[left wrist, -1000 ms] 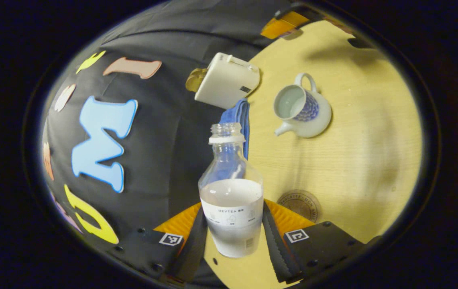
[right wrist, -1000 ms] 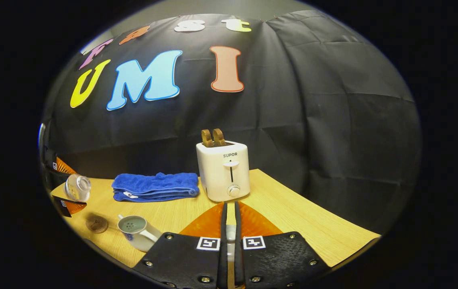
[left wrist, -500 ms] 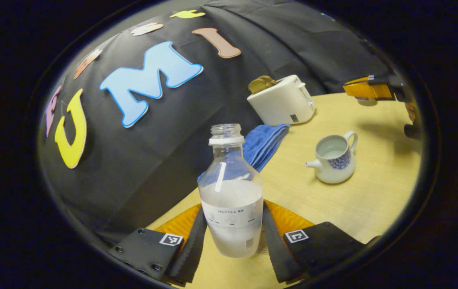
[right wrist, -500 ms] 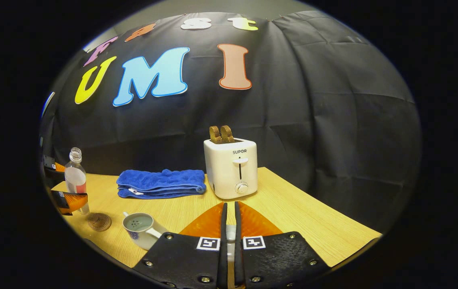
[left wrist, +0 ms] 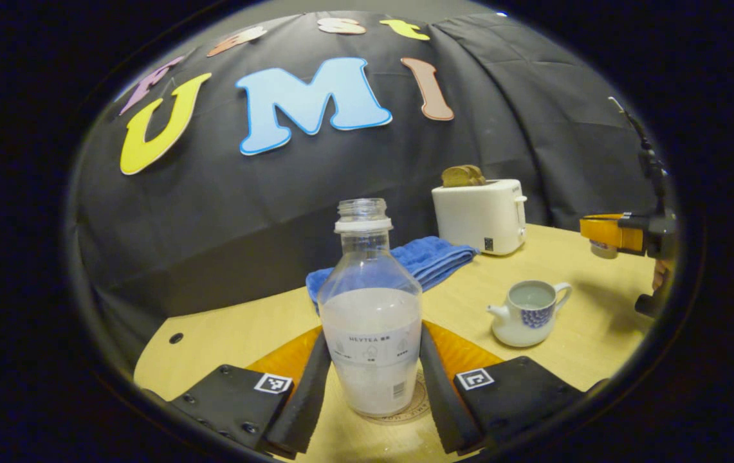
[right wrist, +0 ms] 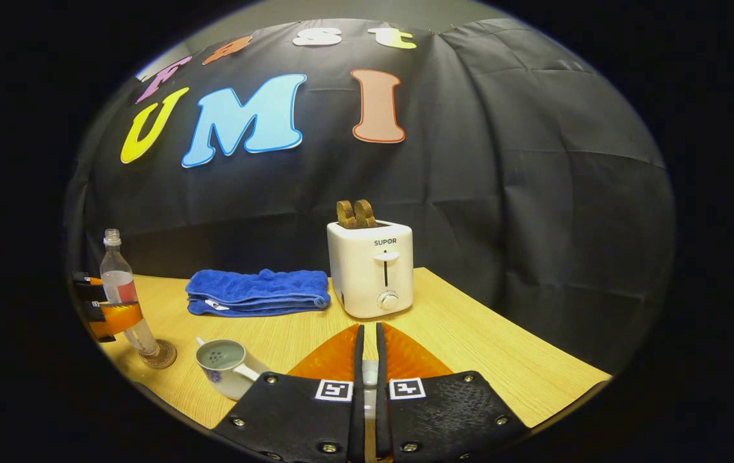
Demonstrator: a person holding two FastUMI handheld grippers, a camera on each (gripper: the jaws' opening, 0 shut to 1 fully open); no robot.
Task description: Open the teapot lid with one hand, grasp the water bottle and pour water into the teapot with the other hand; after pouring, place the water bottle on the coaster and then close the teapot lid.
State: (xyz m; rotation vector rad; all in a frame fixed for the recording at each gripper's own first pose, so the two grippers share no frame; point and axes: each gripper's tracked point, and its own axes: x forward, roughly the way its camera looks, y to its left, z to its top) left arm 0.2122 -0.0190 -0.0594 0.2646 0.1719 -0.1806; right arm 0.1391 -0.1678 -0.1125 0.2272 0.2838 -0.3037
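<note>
A: Wooden table (right wrist: 469, 347), black cloth wall behind. What's on it?

B: In the right gripper view, a white toaster (right wrist: 371, 269) at 12 o'clock with two slices of toast (right wrist: 354, 215) sticking up, a folded blue towel (right wrist: 257, 292) at 10 o'clock, and the teapot (right wrist: 225, 366) at 8 o'clock, lid off, water inside.

A: Bottle?

B: Water bottle (left wrist: 370, 312) stands upright, uncapped, about half full, with its base on the coaster (left wrist: 419, 404). In the left gripper view it is dead centre, and the teapot sits at 3 o'clock from it, apart.

A: Left gripper (left wrist: 370, 386)?

B: Fingers (left wrist: 305, 392) pressed on both sides of the bottle, pinching it.

A: Right gripper (right wrist: 368, 379)?

B: Fingers nearly together, pinching a small pale piece. In the left gripper view it hangs at 3 o'clock above the table, holding the teapot lid (left wrist: 603, 249) beyond the teapot. Part of a hand (left wrist: 659, 275) shows below it.
</note>
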